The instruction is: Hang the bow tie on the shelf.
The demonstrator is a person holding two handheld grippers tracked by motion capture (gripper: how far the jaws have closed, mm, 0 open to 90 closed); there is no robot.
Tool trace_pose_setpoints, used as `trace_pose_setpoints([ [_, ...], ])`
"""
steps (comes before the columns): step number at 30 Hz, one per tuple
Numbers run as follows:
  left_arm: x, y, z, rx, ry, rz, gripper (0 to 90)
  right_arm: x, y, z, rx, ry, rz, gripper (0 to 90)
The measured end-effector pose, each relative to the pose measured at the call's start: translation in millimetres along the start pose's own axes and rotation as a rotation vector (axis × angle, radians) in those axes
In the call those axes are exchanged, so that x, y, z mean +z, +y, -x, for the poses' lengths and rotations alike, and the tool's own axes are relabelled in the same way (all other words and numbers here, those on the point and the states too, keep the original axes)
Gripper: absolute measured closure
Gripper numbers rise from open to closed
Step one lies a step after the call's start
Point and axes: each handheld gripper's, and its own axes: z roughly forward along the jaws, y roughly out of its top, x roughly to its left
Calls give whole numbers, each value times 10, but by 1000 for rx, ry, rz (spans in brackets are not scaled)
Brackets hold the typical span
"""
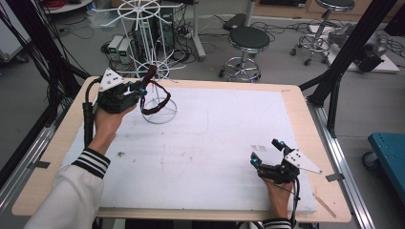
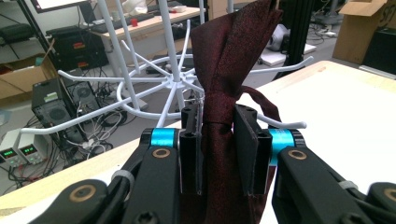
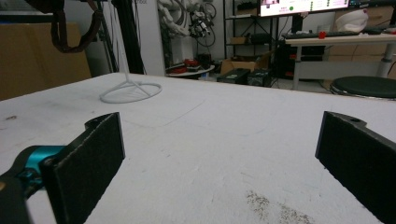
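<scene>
necktie upright, long axis vertical

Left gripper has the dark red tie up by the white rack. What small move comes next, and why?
Probably open the left gripper a bit more and back away: the tie already seems draped over a rack arm, its loop hanging. The right gripper sits open and idle.

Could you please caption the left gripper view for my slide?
Left claw pinching a dark red necktie beside the white wire rack.
</scene>
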Motion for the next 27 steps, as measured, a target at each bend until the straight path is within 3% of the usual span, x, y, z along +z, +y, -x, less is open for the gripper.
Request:
trace_pose_setpoints([
  [4,-6,4,-5,3,4,3,696,1,-1,-1,0,0,2,6],
  [14,-16,4,-34,-26,15,3,500,1,0,-3,-1,-1,1,6],
  [16,-23,7,-41,-39,13,7,405,1,0,-3,-1,-2,2,6],
  [19,-43,12,-46,-26,-3,30,340,2,0,-2,-3,-1,2,6],
  [23,-70,27,-31,5,23,39,95,1,-1,-1,0,0,2,6],
  [27,-124,33,-63,2,3,61,66,0,1,-4,-2,-2,-1,6],
])
